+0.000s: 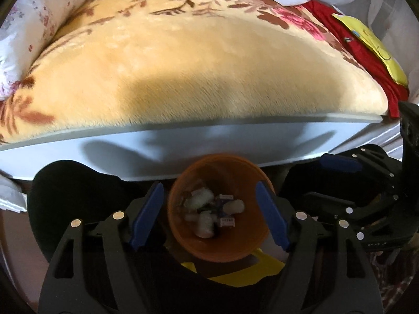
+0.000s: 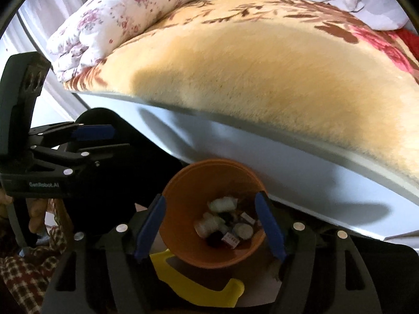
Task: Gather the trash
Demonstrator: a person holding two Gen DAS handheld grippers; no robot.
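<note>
Left gripper (image 1: 209, 216): one; its two blue-padded fingers (image 1: 146, 216) are spread wide and hold nothing. It hangs above the bin, whose mouth shows between the fingers.
Right gripper (image 2: 210, 223): one; its two blue fingers (image 2: 269, 226) are also spread wide and hold nothing. It too hangs over the bin, just beside the left gripper.
Each gripper in the other's view: the right one appears at the right edge of the left wrist view (image 1: 366, 183); the left one appears at the left edge of the right wrist view (image 2: 65, 151). Seen from the side, how far each stands open there cannot be told.
Orange bin (image 1: 217, 206): one round bucket on the floor, upright, just beside the white side panel of the bed.
Trash (image 1: 209, 209): lies inside the bin at the bottom. Roughly six to eight small pieces, mostly pale wads plus two small white connector-like bits; the exact count is unclear.
Yellow dustpan-like thing (image 2: 196, 285): one, on the floor, touching or just beside the bin's near side.
Bed frame (image 1: 183, 149): one white panel with a grey top edge.
Blanket (image 1: 196, 60): one plush cream blanket with brown and pink flowers.
Floral quilt (image 2: 125, 15): one, rolled, on the bed's far left.
Red cloth (image 1: 366, 60): one, at the bed's right edge, with one yellow item (image 1: 377, 44) on it.
</note>
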